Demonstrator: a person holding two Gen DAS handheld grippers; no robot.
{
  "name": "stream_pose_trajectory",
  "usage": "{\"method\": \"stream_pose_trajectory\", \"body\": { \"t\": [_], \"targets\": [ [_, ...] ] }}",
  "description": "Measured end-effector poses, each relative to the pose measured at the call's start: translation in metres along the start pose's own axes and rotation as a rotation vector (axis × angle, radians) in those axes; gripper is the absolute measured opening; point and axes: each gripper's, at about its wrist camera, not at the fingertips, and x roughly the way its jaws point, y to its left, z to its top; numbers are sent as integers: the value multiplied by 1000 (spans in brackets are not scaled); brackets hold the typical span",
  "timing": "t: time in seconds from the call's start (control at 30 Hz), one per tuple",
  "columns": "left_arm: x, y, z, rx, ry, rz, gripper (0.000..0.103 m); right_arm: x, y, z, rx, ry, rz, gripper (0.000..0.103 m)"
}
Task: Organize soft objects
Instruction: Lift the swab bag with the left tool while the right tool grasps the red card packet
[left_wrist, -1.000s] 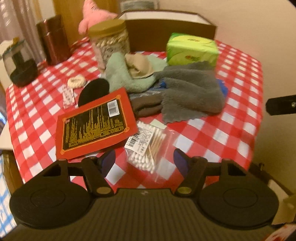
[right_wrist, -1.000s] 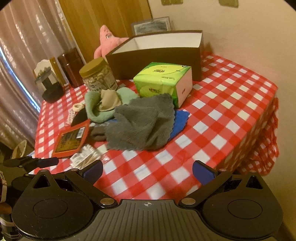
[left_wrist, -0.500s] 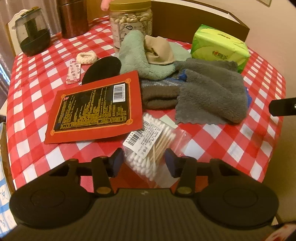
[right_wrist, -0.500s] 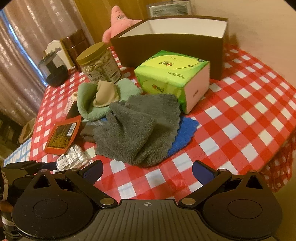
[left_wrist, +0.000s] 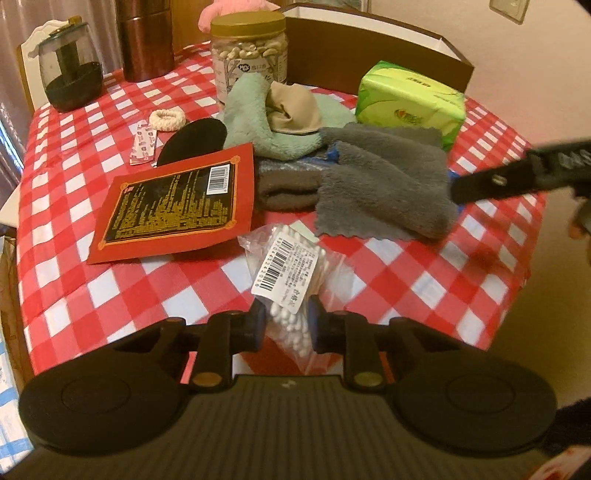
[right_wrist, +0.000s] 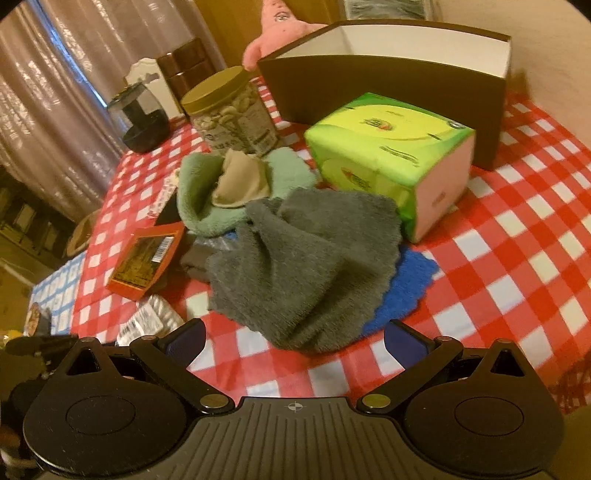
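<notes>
My left gripper (left_wrist: 284, 323) is shut on a clear bag of cotton swabs (left_wrist: 291, 273) at the near edge of the red checked table (left_wrist: 110, 295). My right gripper (right_wrist: 293, 338) is open and empty, just short of a grey towel (right_wrist: 303, 258) that lies over a blue cloth (right_wrist: 402, 284). The grey towel (left_wrist: 384, 184) also shows in the left wrist view, with a brown cloth (left_wrist: 284, 188) beside it. A green towel (left_wrist: 251, 118) with a beige cloth (left_wrist: 295, 107) on it lies behind. A pink plush toy (right_wrist: 277, 26) sits at the back.
An open brown box (right_wrist: 399, 77) stands at the back right, with a green tissue pack (right_wrist: 388, 147) before it. A nut jar (left_wrist: 251, 51), a brown canister (left_wrist: 144, 37), a glass pot (left_wrist: 70, 70), a red packet (left_wrist: 173, 203), a black pad (left_wrist: 192, 144) and a hair tie (left_wrist: 166, 118) stand about.
My left gripper has closed on the bag of cotton swabs. My right gripper has moved in toward the grey towel, still open.
</notes>
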Motion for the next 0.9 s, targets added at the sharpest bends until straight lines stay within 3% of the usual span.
{"method": "stream_pose_trajectory", "body": {
  "t": [0.17,0.4,0.53,0.77,0.9],
  "targets": [
    [-23,10,-5,-9,-18,60,21,7,18,9,-34,-29,67,102],
    [-40,58,-4,-78,-37,172,21,40,56,20,-78,-23,193,87],
    [-42,86,-2,-108,-29,206,21,67,70,24,-27,18,269,80],
    [-36,122,5,-152,-23,245,21,119,77,24,101,94,317,64],
    [-31,137,10,-168,-20,254,21,136,75,25,181,79,348,61]
  ]
}}
